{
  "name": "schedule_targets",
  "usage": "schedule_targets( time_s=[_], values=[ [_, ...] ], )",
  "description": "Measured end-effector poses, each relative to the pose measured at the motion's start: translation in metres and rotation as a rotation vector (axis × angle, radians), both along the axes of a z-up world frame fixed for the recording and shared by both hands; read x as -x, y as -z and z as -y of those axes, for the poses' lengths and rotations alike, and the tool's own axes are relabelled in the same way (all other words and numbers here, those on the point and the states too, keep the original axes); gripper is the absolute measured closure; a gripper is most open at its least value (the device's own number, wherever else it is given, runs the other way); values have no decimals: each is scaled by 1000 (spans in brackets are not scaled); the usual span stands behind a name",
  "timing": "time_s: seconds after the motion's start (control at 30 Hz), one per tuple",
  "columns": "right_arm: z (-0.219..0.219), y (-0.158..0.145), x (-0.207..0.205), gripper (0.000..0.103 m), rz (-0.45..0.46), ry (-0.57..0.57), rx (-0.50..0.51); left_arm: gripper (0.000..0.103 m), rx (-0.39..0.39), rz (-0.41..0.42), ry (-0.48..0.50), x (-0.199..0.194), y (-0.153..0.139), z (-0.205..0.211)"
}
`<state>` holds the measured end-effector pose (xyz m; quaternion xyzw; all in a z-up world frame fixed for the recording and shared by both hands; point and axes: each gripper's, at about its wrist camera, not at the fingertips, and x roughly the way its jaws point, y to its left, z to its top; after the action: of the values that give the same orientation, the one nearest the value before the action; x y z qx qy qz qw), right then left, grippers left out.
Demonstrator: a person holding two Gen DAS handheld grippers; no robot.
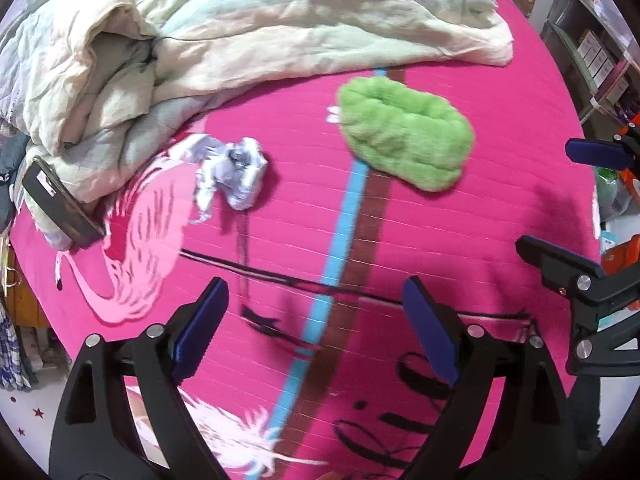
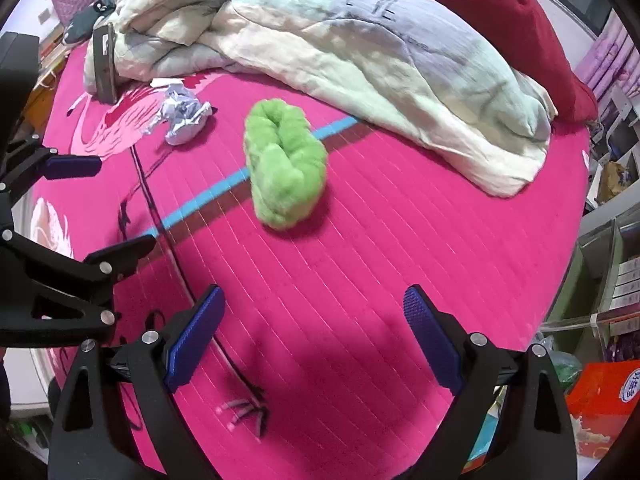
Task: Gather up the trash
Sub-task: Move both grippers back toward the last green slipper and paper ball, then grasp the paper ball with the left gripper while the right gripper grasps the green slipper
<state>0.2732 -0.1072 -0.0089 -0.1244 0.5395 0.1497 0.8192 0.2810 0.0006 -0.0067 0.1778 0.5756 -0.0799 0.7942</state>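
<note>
Crumpled white-and-bluish paper wad (image 1: 232, 172) (image 2: 183, 114) on pink bedsheet (image 1: 460, 240) (image 2: 380, 260); near rumpled quilt's edge

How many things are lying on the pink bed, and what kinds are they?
Crumpled paper: 1
Fuzzy green slipper: 1
Rumpled quilt: 1
Dark flat phone-like thing at the quilt's edge: 1
Dark red blanket: 1
Total: 5
</note>
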Motion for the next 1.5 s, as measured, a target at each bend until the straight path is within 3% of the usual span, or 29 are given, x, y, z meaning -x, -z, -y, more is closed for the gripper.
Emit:
schedule_targets(
  time_s=[0.53, 0.63, 0.9, 1.5],
  values=[
    [-29, 19, -32, 16, -62, 69, 13, 16, -14, -28, 44, -44, 24, -40],
    [-32, 15, -36, 16, -54, 81, 2, 10, -20, -36, 55, -50, 27, -45],
    [-38, 20, -49, 16, -73, 135, 20, 10, -31, -48, 106, -68, 30, -56],
    [-48, 45, -82, 16, -111, 189, 43, 10, -25, -73, 179, -115, 62, -54]
  ],
)
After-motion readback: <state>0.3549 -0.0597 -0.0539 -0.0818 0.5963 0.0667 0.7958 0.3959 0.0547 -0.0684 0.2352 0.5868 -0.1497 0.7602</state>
